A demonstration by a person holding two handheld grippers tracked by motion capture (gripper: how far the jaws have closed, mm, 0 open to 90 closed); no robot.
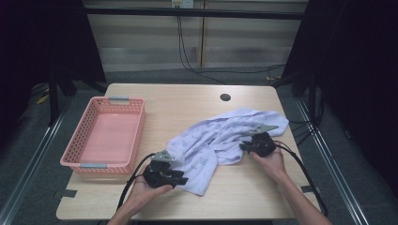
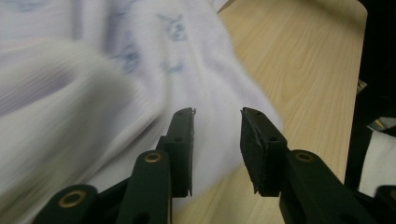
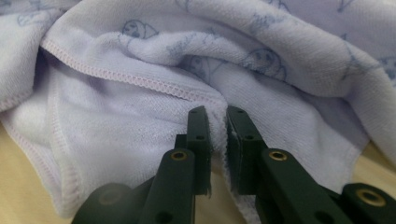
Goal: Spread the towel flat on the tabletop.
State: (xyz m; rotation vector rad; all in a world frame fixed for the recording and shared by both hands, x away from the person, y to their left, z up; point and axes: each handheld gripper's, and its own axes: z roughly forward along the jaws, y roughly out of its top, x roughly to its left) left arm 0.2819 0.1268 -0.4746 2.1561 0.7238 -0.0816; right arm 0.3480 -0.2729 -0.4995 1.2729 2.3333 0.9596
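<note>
Basket [image 1: 105, 133] blocks left; bare table [image 1: 244, 187] near edge free.

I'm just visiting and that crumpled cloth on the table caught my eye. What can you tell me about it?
The cloth is a pale lilac towel of soft looped fabric, printed with small blue figures and edged with a stitched hem. It lies bunched in folds on the wooden table, right of the pink basket and apart from it. The right gripper has its jaws closed on a hemmed fold; the left gripper, jaws open, sits at the near corner.

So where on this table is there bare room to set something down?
Bare wood lies between the pink basket and the towel, along the far edge around the round hole, and at the near right corner. The middle is crowded by towel and both tongs.
</note>
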